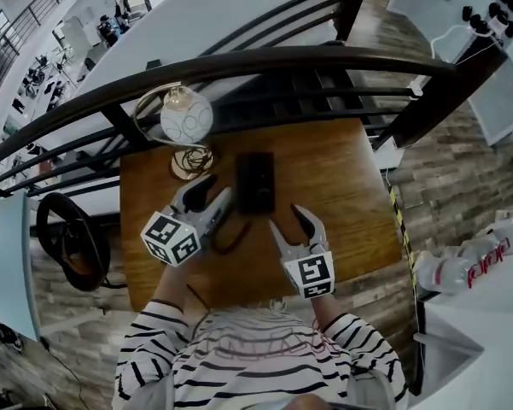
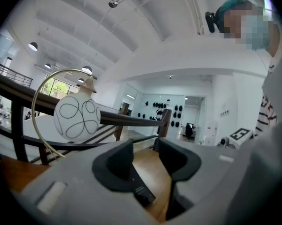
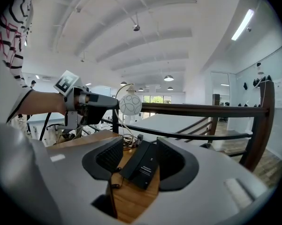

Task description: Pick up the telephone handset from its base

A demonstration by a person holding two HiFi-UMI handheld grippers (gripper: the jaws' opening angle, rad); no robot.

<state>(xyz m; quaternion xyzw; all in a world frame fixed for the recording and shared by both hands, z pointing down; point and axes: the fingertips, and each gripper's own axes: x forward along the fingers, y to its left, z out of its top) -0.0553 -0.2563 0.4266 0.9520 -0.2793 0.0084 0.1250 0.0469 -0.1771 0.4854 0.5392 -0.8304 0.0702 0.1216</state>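
Observation:
The black telephone [image 1: 256, 182] lies on the wooden table [image 1: 350, 186], its handset [image 3: 135, 159] resting along the left side of the base. My left gripper [image 1: 212, 196] hovers just left of the phone with open jaws and nothing between them; in the left gripper view only a corner of the phone [image 2: 143, 196] shows below the left gripper [image 2: 145, 156]. My right gripper [image 1: 288, 222] stands open at the phone's near end, short of it. In the right gripper view the phone lies beyond the open right gripper [image 3: 138, 159].
A lamp with a white patterned globe [image 1: 186, 116] in a gold ring stands at the table's far left corner. A dark cord [image 1: 230, 239] curls on the table near the phone. A dark curved railing [image 1: 282, 62] runs behind the table. White bottles [image 1: 469, 263] lie to the right.

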